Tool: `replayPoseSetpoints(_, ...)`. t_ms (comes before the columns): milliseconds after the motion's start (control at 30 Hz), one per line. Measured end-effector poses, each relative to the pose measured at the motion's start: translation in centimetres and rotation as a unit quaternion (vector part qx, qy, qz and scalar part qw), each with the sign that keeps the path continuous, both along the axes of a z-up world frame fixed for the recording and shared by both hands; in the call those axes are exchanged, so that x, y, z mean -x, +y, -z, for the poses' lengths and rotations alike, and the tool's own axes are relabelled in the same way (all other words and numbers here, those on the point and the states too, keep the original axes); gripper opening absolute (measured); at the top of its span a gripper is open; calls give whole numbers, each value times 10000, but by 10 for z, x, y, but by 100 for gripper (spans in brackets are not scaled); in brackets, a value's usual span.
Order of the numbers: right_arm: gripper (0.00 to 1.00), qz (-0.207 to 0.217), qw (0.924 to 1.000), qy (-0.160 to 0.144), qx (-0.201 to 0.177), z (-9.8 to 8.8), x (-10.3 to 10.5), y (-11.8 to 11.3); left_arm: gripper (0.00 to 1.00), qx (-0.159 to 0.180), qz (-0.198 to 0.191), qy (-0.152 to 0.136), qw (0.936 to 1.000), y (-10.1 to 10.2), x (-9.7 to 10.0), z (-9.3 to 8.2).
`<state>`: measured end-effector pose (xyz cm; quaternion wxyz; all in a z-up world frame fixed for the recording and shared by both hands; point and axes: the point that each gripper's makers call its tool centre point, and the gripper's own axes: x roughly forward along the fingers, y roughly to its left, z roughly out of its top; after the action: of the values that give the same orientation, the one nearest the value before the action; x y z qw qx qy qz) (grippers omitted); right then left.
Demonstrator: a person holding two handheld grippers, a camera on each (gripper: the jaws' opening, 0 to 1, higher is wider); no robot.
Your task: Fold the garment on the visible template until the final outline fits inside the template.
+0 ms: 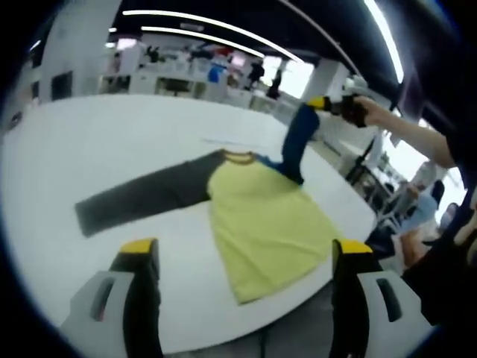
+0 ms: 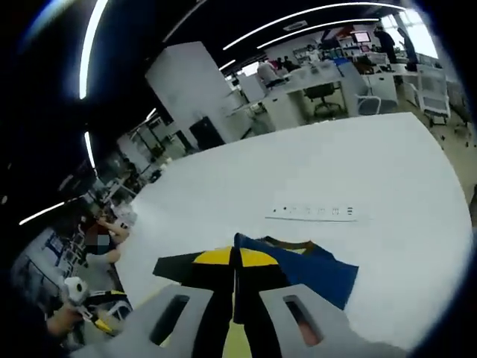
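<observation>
A shirt lies flat on the white table (image 1: 97, 142): yellow body (image 1: 261, 216), dark grey sleeve (image 1: 141, 195) stretched out to the left, blue sleeve (image 1: 297, 145) raised off the table. My right gripper (image 1: 316, 104), held by a person's hand, is shut on the blue sleeve's end and holds it up above the collar. In the right gripper view the jaws (image 2: 235, 257) are pressed together on blue cloth (image 2: 309, 272). My left gripper (image 1: 246, 250) is open with nothing between its jaws, hovering over the shirt's near hem; it also appears at the lower left (image 2: 100, 306).
A thin white strip with dark marks (image 2: 317, 212) lies on the table beyond the collar. The table's near edge (image 1: 283, 309) runs just below the hem. Desks, chairs and people stand in the background, and a seated person (image 1: 417, 216) is at the right.
</observation>
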<state>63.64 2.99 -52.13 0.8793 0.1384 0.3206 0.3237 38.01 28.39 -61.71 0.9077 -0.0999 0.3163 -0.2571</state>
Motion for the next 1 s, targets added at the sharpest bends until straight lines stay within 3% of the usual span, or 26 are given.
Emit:
replayPoseSetpoints(300,2,-501,9983,207,206,34,-1,48,92,-5,-89,49,9999,10,-3,3)
replayPoseSetpoints(633,2,-501,9973,342,406,62,-11,58,91,-32,-159,140,9998,18,-4,9)
replayPoseSetpoints(1000,2,-632,9948,594,536,100,-4,71,91,-30,-169,200,9997,21,-9,15)
